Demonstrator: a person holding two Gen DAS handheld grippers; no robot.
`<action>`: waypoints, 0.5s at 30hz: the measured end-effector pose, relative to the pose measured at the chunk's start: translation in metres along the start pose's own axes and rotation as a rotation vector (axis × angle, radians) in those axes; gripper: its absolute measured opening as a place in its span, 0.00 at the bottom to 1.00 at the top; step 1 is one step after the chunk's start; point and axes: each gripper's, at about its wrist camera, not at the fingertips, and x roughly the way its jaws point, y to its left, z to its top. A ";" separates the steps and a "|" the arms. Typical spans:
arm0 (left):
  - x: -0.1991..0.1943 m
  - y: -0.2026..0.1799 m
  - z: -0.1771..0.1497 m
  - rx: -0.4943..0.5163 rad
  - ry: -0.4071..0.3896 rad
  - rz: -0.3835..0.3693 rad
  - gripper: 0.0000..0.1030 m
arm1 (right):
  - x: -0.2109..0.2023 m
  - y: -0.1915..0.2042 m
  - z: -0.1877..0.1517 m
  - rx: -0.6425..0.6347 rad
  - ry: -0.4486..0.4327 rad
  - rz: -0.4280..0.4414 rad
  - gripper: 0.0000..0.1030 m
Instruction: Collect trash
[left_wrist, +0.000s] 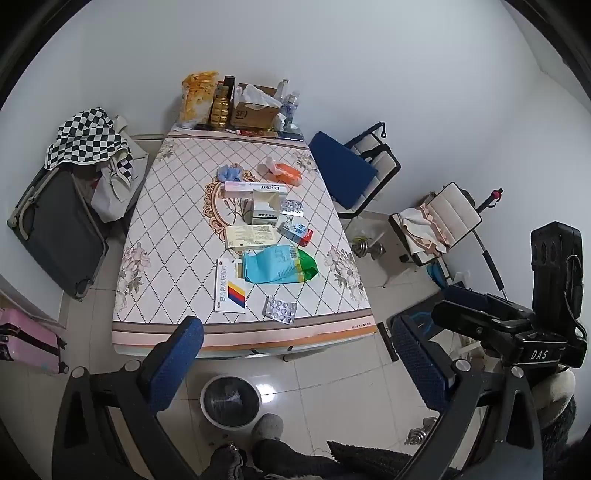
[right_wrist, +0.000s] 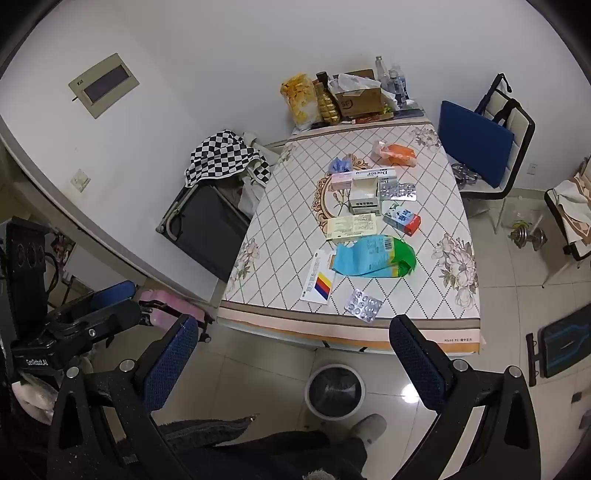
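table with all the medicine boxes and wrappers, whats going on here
A person stands at the near end of the table, holding a two-finger claw in each hand. The left claw and right claw are both wide open and hold nothing. Blister packs, flattened medicine boxes and a blue-green bag lie on the tablecloth, untouched. A lined trash bin waits on the floor by the person's slipper. Collecting hasn't started.

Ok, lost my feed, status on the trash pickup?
Both grippers, left and right, open, empty. Trash on table, bin on floor. Nothing blocking.
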 end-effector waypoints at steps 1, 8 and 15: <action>0.000 0.000 0.000 0.002 0.002 0.003 1.00 | 0.000 0.000 0.000 0.000 0.006 -0.003 1.00; 0.002 -0.009 0.000 0.022 0.016 0.006 1.00 | 0.002 -0.001 0.000 -0.004 0.005 0.001 1.00; 0.004 -0.011 0.001 0.021 0.017 0.000 1.00 | 0.003 0.001 -0.003 -0.011 0.009 0.003 1.00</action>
